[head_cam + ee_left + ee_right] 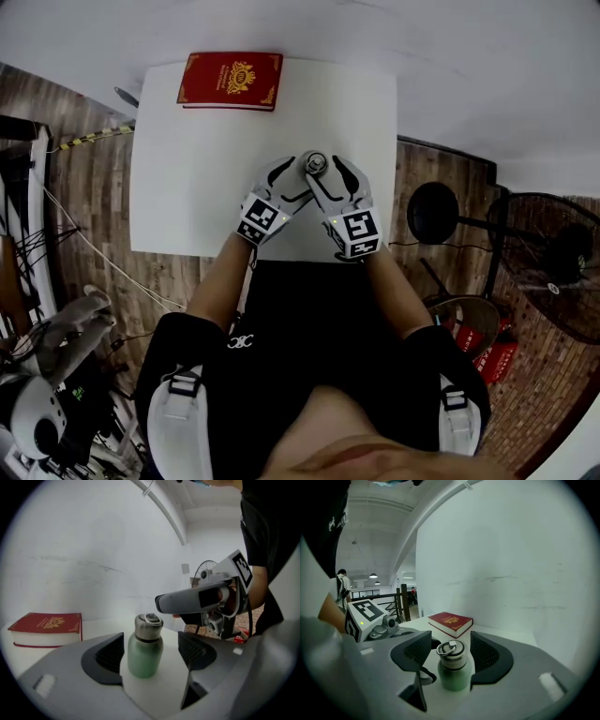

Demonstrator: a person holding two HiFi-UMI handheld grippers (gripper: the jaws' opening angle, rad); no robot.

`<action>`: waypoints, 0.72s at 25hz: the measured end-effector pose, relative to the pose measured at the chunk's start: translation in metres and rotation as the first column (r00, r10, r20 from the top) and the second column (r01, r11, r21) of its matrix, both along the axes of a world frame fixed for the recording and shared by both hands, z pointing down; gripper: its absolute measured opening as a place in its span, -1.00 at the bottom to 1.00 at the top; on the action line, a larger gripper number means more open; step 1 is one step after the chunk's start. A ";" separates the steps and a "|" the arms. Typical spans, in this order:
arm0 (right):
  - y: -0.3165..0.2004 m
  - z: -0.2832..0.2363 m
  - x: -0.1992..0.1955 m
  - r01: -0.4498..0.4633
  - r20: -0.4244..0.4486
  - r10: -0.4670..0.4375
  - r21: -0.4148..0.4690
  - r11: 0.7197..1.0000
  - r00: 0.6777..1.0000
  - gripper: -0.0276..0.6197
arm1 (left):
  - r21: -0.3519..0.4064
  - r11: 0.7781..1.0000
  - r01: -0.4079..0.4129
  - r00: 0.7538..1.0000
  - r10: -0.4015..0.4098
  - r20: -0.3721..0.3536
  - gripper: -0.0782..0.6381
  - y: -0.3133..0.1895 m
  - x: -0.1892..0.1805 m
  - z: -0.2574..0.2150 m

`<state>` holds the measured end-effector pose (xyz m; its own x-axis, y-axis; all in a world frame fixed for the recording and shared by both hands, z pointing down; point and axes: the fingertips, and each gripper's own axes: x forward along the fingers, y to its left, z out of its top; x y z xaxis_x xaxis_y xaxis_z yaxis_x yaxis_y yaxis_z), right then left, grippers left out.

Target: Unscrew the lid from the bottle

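A small green bottle [314, 167] with a steel lid [451, 650] and ring handle stands upright near the front edge of the white table [187, 187]. My left gripper [291, 184] comes at it from the left and is open. In the left gripper view the bottle [145, 654] sits between the pads with a gap on each side. My right gripper [330, 178] reaches in from the right. In the right gripper view its pads flank the lid closely with narrow gaps, so it is open. The right gripper's jaw [197, 600] crosses above the bottle in the left gripper view.
A red hardcover book [231, 80] lies flat at the table's far edge, also visible as the book [450, 622]. A white wall rises behind the table. A black fan [553, 262] and a round black stand [433, 212] sit on the wooden floor to the right.
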<state>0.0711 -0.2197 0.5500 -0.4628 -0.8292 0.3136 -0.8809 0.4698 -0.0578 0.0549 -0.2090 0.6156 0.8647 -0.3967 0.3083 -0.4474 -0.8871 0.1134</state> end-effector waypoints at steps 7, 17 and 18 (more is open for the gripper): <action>-0.012 0.029 -0.003 -0.006 -0.032 0.004 -0.081 0.997 0.999 -0.16 | -0.044 0.999 -0.006 1.000 0.005 -0.013 0.31 -0.014 0.012 0.021; -0.013 0.034 -0.009 0.086 -0.072 -0.093 -0.093 0.992 0.993 -0.13 | -0.037 0.997 -0.071 0.997 0.072 0.026 0.23 -0.016 0.018 0.034; -0.012 0.034 -0.009 0.104 -0.083 -0.112 -0.096 0.990 0.990 -0.14 | -0.039 0.996 -0.075 0.997 0.076 0.028 0.23 -0.016 0.018 0.034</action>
<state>0.0619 -0.2317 0.5842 -0.5154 -0.7418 0.4291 -0.8287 0.5590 -0.0290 0.0731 -0.2250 0.6498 0.8820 -0.3180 0.3478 -0.3827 -0.9140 0.1348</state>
